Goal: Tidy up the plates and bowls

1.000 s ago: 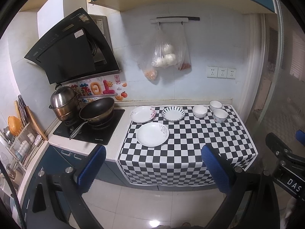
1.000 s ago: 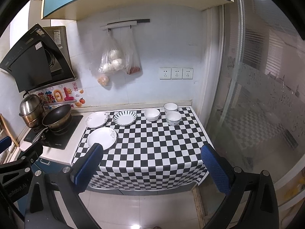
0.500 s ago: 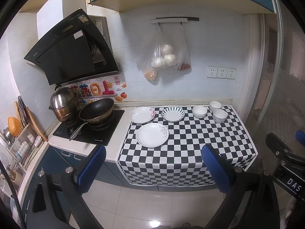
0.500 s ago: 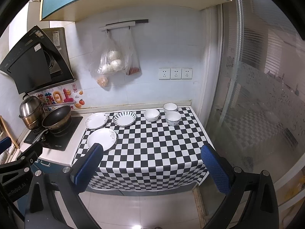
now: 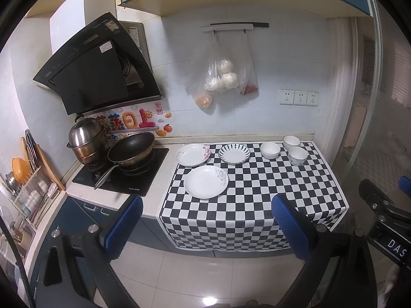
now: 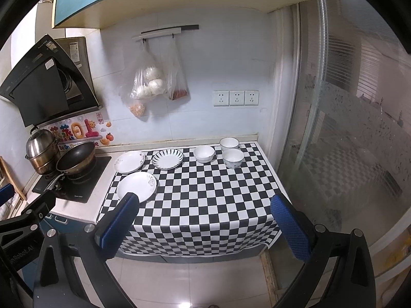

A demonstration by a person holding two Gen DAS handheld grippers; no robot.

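Kitchen walls of pale tile fill both views, with a black range hood point(image 5: 95, 71) at the left and a desk point(image 5: 154, 205) running below it. On that desk lies a black-and-white checkered cloth point(image 5: 257, 195) that carries all the crockery. Left of the cloth sits a stove point(image 5: 143, 179) with a dark wok point(image 5: 131, 148) and a steel pot point(image 5: 86, 136).

Compared with a second ago almost nothing has shifted: the views have crept only slightly nearer the desk, and every dish lies where it did. I read that as the approach barely begun, with no sorting done yet.

Nearest me on the cloth is the large white plate point(image 5: 205, 181), well apart from my tongs. Behind it lie the flower-rimmed plate point(image 5: 192, 155) and, beside that, the striped plate point(image 5: 234, 153). Further right stand three bowls: a plain white bowl point(image 5: 269, 150), a back bowl point(image 5: 291, 141) near the wall, and a patterned bowl point(image 5: 297, 155) just in front of it.

My left tongs point(image 5: 205, 227) hang spread wide with nothing between the blue pads, short of the desk edge. My right tongs point(image 6: 205, 227) are likewise spread and empty. I judge the plates will want stacking first, and their thin rims flat on cloth could be awkward to pinch.
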